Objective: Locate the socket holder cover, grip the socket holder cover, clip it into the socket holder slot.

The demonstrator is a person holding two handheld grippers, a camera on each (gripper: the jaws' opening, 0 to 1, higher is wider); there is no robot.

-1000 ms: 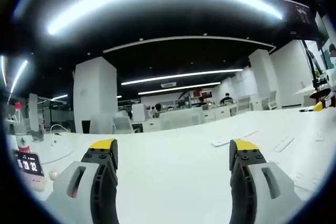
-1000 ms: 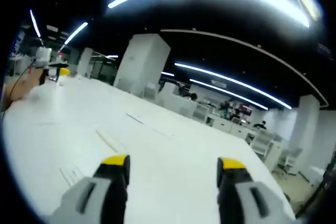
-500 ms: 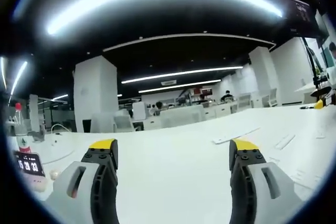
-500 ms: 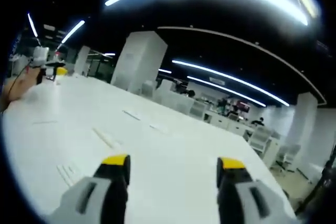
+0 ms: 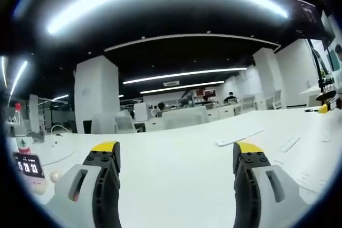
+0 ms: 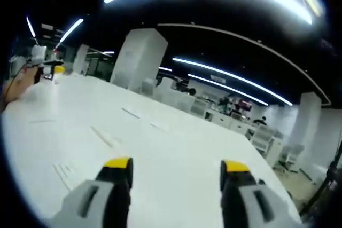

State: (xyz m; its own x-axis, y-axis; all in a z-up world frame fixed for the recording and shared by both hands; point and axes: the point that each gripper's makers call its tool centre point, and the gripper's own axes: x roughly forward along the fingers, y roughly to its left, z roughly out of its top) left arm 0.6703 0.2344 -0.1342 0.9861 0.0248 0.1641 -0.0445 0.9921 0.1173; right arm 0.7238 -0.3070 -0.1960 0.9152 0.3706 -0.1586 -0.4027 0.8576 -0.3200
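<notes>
Here, in the left gripper view, a digital clock (image 5: pixel 29 165) sits at the far left on the table (image 5: pixel 176 158), with a bottle with a red cap (image 5: pixel 21 137) behind it and a small pale ball (image 5: pixel 54 177) just beside it. The left tool (image 5: pixel 174 156) rises from the bottom, jaws spread wide apart, nothing between them, yellow tips over bare white table. Right of the jaws, a long flat white strip (image 5: pixel 239 137) lies on the table, and a shorter white strip (image 5: pixel 289 144) lies near it further right; cannot tell which, if either, is the socket holder cover. At the far right edge, a yellow item (image 5: pixel 323 108) and a dark stand (image 5: pixel 320 73) are too small to name.

In the right gripper view, at the far left, a person's hand (image 6: pixel 18 84) is at the table edge near a yellow-and-white device (image 6: pixel 51 68). A set of thin white pieces (image 6: pixel 65 171) lies on the table (image 6: pixel 176 148) left of the jaws, a long white strip (image 6: pixel 102 136) beyond them, two shorter strips (image 6: pixel 131 112) further back. The right tool (image 6: pixel 176 166) is open too, jaws well apart, holding nothing. Office desks and chairs (image 6: pixel 262 137) stand in the background at right.
</notes>
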